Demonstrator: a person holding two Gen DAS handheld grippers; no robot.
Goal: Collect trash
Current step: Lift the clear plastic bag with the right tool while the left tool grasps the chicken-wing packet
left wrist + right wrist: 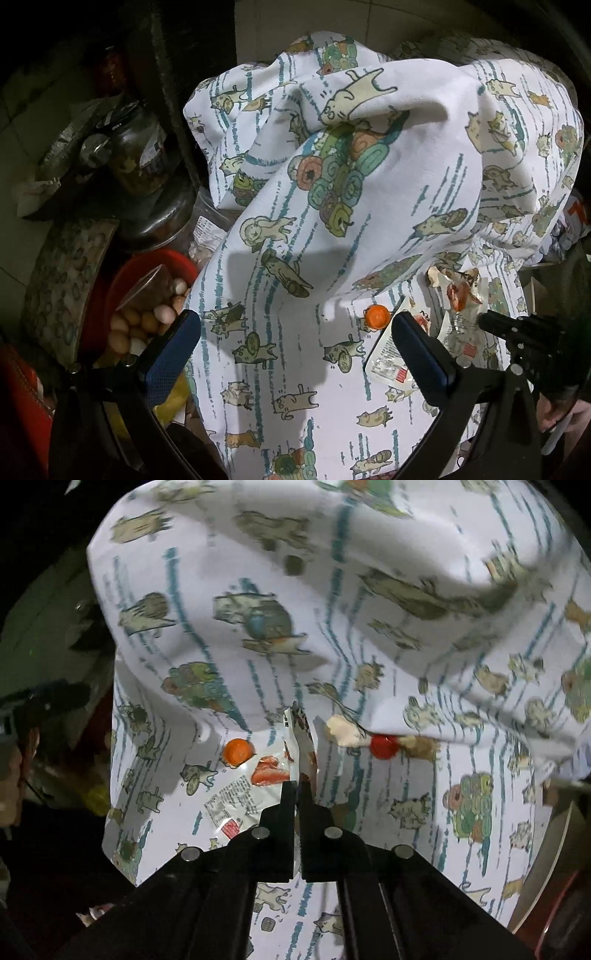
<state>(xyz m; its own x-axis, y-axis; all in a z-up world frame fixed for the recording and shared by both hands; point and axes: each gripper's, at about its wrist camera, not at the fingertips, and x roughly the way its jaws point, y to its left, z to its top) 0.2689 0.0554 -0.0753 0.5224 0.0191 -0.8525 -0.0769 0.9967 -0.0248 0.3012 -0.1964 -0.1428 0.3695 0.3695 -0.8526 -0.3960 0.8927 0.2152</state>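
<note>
The right hand-held gripper [297, 794] is clamped on a snack wrapper [258, 790] lying on the cat-print cloth [369, 572], beside an orange cap [238, 750]. The left hand-held gripper [295, 332] hangs wide open, holding nothing.

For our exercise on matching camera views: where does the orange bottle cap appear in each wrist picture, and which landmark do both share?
Left wrist: the orange bottle cap lies low and right of centre on the cat-print cloth, just left of the wrapper.
Right wrist: the cap lies left of centre, left of the wrapper.
Shared landmark: the printed snack wrapper, pinched by the right claw.
</note>
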